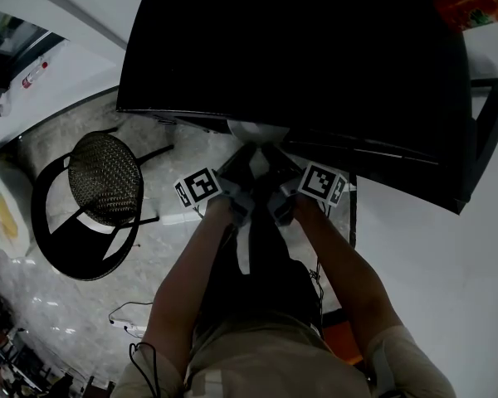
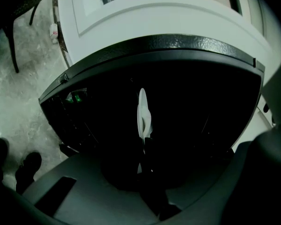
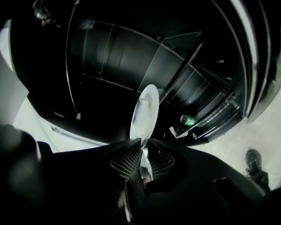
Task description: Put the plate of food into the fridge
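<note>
Two grips on one plate (image 3: 146,109): my left gripper (image 2: 144,146) is clamped narrow on its rim, and my right gripper (image 3: 143,146) pinches that rim too. I see the plate at the dark mouth of the open fridge (image 3: 107,55).

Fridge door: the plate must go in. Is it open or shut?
Open: inner shelves show behind the plate, and the door rack with a green bottle stands swung aside.

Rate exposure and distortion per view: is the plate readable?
Head view: fridge a featureless black mass, plate barely visible. Left gripper view: underexposed, plate only a bright edge-on sliver, fisheye bowing fridge top. Right gripper view: dark interior, plate and right claw clear.
</note>
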`<state>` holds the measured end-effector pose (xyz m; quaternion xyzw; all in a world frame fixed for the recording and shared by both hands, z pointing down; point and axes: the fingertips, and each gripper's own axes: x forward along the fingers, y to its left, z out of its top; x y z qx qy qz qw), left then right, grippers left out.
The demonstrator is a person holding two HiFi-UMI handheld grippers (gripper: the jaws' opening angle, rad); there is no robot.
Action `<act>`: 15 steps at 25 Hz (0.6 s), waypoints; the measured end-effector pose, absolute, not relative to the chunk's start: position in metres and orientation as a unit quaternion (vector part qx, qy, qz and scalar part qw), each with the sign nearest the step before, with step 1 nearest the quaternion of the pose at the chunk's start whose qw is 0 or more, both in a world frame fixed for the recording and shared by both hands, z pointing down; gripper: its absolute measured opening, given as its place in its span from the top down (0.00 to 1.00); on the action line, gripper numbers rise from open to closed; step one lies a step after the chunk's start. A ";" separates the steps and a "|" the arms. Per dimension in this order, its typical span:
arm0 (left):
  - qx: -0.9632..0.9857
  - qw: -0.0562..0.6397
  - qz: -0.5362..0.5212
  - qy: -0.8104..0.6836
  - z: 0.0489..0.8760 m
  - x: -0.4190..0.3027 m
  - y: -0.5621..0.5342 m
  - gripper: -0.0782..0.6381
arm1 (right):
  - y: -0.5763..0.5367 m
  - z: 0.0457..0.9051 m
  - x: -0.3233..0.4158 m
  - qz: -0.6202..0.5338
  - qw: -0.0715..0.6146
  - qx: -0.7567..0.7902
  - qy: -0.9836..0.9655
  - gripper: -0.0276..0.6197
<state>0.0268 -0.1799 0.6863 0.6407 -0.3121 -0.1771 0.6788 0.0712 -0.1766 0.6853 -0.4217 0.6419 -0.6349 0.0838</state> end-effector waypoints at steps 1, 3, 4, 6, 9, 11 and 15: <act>0.639 0.679 -0.180 -0.315 0.686 0.026 -0.180 0.86 | -0.177 0.685 0.070 -0.630 0.075 -0.421 0.648 0.89; 0.634 0.679 -0.186 -0.320 0.687 0.024 -0.181 0.86 | -0.176 0.685 0.068 -0.620 0.055 -0.419 0.660 0.89; 0.632 0.679 -0.190 -0.322 0.688 0.024 -0.183 0.86 | -0.176 0.686 0.067 -0.616 0.045 -0.418 0.666 0.89; 0.628 0.679 -0.198 -0.324 0.688 0.022 -0.186 0.86 | -0.173 0.685 0.067 -0.609 0.031 -0.416 0.675 0.89; 0.631 0.674 -0.195 -0.330 0.689 0.019 -0.192 0.86 | -0.169 0.687 0.070 -0.607 0.025 -0.417 0.676 0.89; 0.633 0.672 -0.195 -0.331 0.689 0.019 -0.195 0.86 | -0.167 0.688 0.073 -0.604 0.019 -0.423 0.676 0.89; 0.634 0.669 -0.197 -0.333 0.689 0.020 -0.200 0.86 | -0.168 0.689 0.071 -0.580 -0.018 -0.429 0.692 0.89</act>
